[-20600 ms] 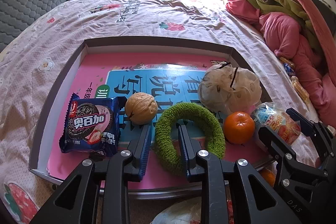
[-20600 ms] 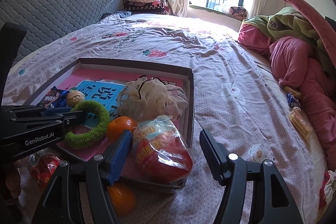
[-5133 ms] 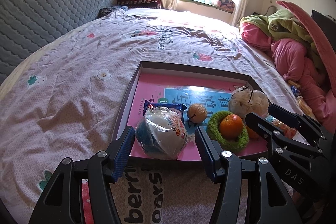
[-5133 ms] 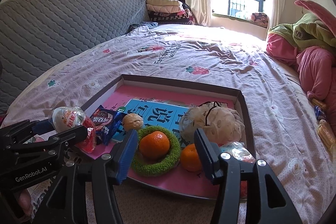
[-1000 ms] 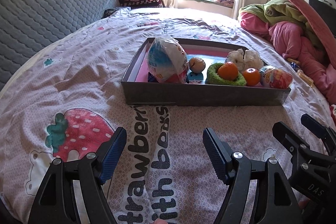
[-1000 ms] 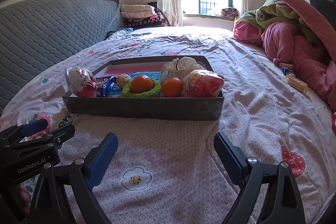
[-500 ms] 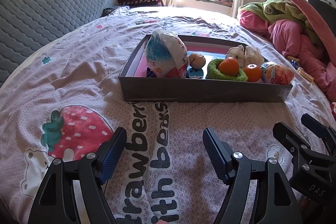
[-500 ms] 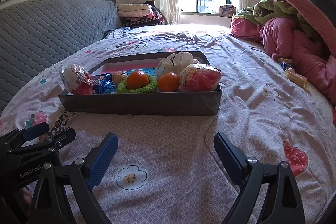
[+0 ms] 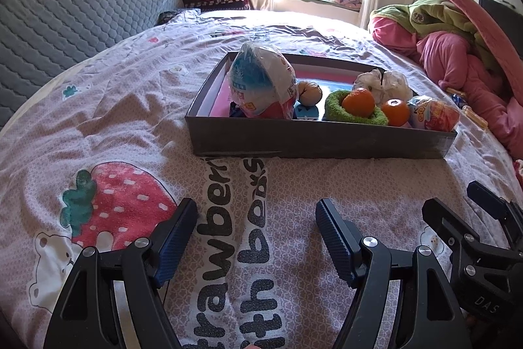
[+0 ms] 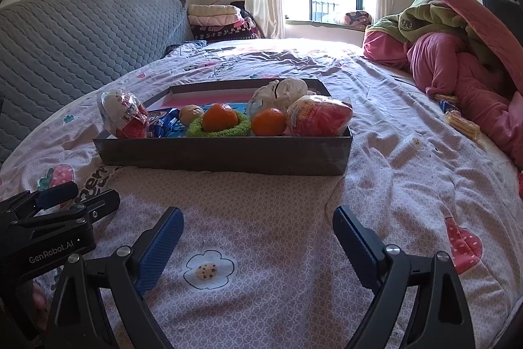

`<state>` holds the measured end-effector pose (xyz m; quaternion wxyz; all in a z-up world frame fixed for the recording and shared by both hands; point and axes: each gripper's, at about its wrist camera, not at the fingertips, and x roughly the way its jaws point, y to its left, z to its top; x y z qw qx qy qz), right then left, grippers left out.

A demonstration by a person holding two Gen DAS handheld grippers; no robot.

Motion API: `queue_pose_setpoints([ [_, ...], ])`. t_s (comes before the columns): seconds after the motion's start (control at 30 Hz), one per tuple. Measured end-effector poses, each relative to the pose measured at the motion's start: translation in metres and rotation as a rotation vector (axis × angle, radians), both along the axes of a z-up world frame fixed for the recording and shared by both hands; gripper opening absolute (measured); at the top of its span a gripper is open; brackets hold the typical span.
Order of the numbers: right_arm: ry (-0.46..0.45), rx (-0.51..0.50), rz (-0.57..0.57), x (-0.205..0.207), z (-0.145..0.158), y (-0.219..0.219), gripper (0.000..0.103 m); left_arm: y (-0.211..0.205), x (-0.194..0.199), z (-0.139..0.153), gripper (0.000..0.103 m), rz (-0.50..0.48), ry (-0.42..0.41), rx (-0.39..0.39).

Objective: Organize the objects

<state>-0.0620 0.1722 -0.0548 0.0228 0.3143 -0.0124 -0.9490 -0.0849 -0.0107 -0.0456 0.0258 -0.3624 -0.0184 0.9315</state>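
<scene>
A dark shallow box (image 9: 313,139) (image 10: 228,154) sits on the bed ahead of both grippers. It holds a wrapped toy egg (image 9: 261,84) (image 10: 122,116) at its left end, a walnut (image 9: 310,92), a green ring (image 9: 354,116) (image 10: 222,128) with an orange (image 9: 359,102) (image 10: 219,116) in it, a second orange (image 9: 395,112) (image 10: 268,121), a white mesh pouf (image 9: 384,84) (image 10: 278,95) and a red wrapped snack (image 9: 433,116) (image 10: 318,115). My left gripper (image 9: 256,233) and right gripper (image 10: 258,231) are open and empty, low over the bedspread in front of the box.
A pink and green heap of bedding (image 9: 457,48) (image 10: 457,54) lies at the right. A grey quilted headboard (image 10: 81,31) stands at the left. Small snack packs (image 10: 461,120) lie on the bedspread near the heap. Folded blankets (image 10: 215,18) are stacked by the window.
Both grippers have barely moved over the last second; the view of the box has shifted slightly. Over the longer span, both backed away from the box, with the toy egg left in it.
</scene>
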Motion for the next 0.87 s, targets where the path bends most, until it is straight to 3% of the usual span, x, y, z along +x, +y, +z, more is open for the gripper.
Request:
queue_pose_setpoints([
  [0.87, -0.025, -0.026, -0.015, -0.0040, -0.0053, 0.0055, 0.093, 0.0028, -0.0003, -0.0024, 0.076, -0.012, 0.001, -0.015],
])
